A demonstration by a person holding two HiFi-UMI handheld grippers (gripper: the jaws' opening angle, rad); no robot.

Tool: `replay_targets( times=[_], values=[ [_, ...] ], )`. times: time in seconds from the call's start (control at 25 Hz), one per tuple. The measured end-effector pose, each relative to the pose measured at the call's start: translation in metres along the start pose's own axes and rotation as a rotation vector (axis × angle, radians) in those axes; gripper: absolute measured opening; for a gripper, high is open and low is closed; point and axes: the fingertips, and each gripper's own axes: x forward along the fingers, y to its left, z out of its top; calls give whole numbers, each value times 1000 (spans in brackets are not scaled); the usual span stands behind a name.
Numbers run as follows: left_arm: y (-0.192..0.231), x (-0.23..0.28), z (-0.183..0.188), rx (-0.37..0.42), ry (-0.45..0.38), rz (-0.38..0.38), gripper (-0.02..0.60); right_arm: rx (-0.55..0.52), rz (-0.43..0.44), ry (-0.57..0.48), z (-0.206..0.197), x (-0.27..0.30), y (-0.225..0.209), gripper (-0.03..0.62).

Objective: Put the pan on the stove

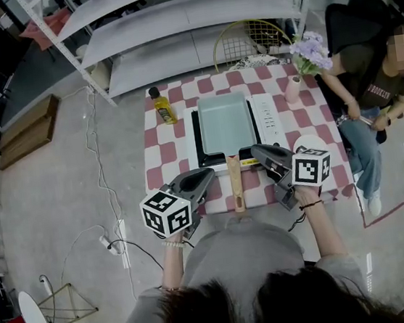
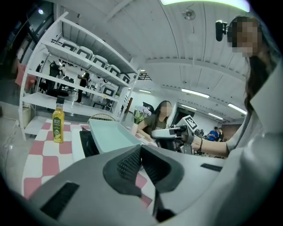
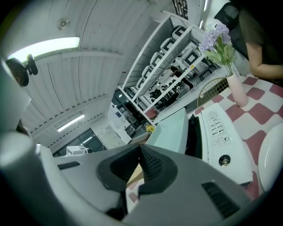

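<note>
- Risk, judged: the pan (image 1: pixel 224 121) appears already seated on the stove (image 1: pixel 269 116), ahead of both claws. Its handle (image 1: pixel 236 182) runs back toward the person and lies between the left claw (image 1: pixel 205 176) and the right claw (image 1: pixel 257 150). A sideways sweep by either claw would strike the handle and swing the pan off centre.
- Risk, judged: the handle overhangs the stove's front edge. A downward knock there could tip the pan.
- Risk, judged: a plate (image 1: pixel 309 142) lies just beside the right claw on its outer side, and a vase (image 1: pixel 292 87) stands ahead of it to the right. A careless pull-back could catch either one. The bottle (image 1: pixel 161 105) stands ahead-left of the left claw, well apart, so it poses little hazard.
- Left claw: jaws fully together, with nothing between the pads and touching nothing. It hangs over the near edge of the table (image 1: pixel 169 165).
- Right claw: jaws fully together and empty, with no contact seen. The handle is only visible beyond the pads, not gripped.
</note>
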Motion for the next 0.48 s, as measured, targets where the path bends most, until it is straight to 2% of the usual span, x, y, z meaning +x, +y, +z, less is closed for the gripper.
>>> replay_targets(
  times=[0.48],
  values=[
    [9,-2,-3,-8,-18,38,26,-4,-25,-16,-2,-4,-7,23]
  ],
)
